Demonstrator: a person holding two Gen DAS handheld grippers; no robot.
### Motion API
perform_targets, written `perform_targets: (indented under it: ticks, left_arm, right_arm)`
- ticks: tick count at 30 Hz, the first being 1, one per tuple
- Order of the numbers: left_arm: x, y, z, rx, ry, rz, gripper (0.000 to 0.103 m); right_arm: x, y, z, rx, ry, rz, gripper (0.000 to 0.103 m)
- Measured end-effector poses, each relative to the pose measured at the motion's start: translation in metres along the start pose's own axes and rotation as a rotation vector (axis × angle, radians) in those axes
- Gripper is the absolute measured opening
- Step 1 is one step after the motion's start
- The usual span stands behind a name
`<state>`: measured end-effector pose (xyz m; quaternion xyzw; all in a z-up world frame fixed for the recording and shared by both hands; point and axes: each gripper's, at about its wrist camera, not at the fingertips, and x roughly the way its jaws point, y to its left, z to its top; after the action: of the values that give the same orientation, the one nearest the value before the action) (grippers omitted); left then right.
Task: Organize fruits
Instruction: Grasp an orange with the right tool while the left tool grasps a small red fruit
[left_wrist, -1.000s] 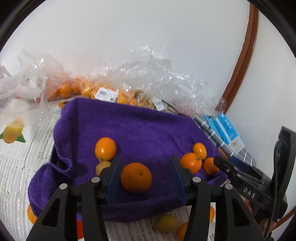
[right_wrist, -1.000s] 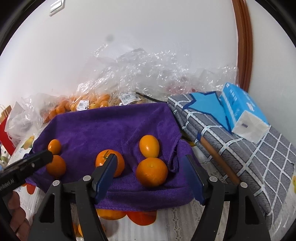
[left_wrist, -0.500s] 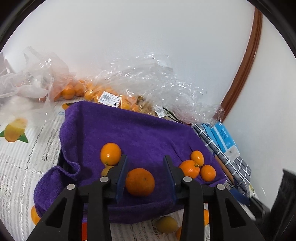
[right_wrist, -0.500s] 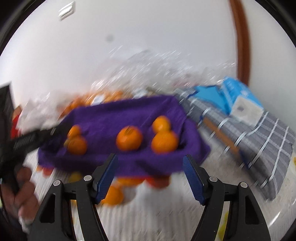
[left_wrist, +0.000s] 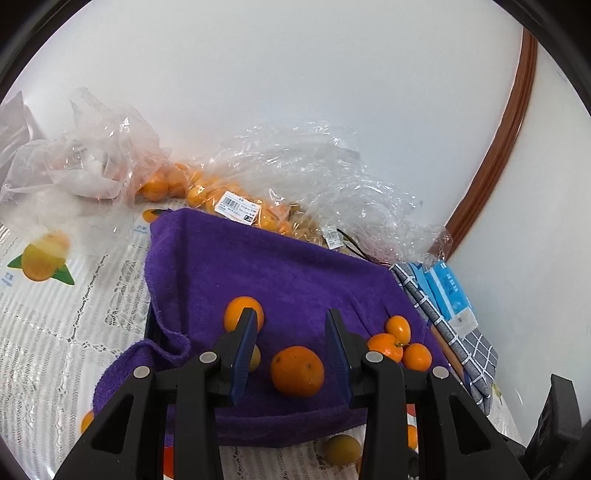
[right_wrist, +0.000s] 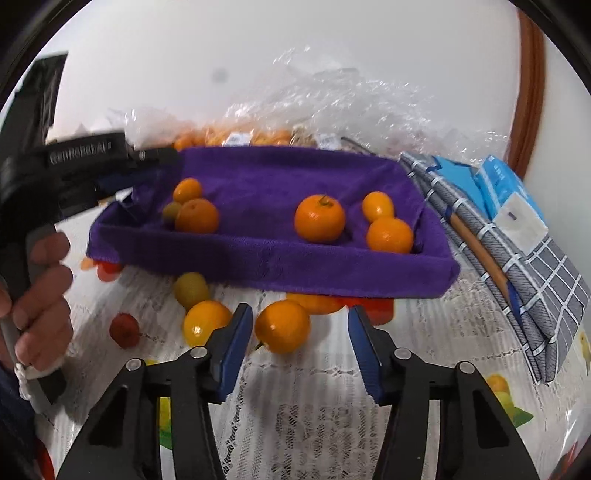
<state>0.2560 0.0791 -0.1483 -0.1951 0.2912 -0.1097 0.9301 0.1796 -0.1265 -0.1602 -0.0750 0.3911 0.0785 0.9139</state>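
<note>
I was gathering loose fruit into the purple towel-lined tray (right_wrist: 258, 254), which already held several oranges. My right tongs (right_wrist: 299, 347) had just been closing and stood partly apart around a loose orange (right_wrist: 282, 325) on the lace tablecloth (right_wrist: 314, 417), pads not yet pressing; next I needed to clamp and lift it. My left tongs (left_wrist: 291, 354) hung narrowly apart, empty, above an orange in the tray (left_wrist: 297, 371)
</note>
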Motion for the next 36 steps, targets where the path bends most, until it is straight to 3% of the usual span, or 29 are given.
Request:
perform_targets:
  ticks: [5,13,21,28,33,36]
  left_arm:
    - [-0.001,0.001,0.0,0.003,-0.003,-0.001,0.035]
    - [-0.004,0.006,-0.001,-0.005,0.003,0.002,0.035]
    - [-0.02,0.001,-0.014,0.045,0.016,0.018,0.035]
    - [-0.041,-0.012,-0.047,0.143,0.11,0.005,0.037]
    - [-0.052,-0.022,-0.075,0.232,0.172,0.038,0.037]
    - [-0.058,-0.024,-0.083,0.241,0.196,0.004,0.037]
  right_arm:
    - [0.01,0.003,0.0,0.001,0.044,-0.023,0.034]
    - [-0.019,-0.025,-0.018,0.077,-0.012,-0.046,0.034]
    - [-0.031,-0.056,-0.028,0.239,-0.049,-0.016,0.034]
    - [-0.036,-0.065,-0.03,0.293,-0.072,-0.01,0.034]
    - [-0.038,-0.07,-0.032,0.317,-0.091,0.001,0.034]
    - [-0.037,-0.072,-0.032,0.329,-0.089,0.015,0.034]
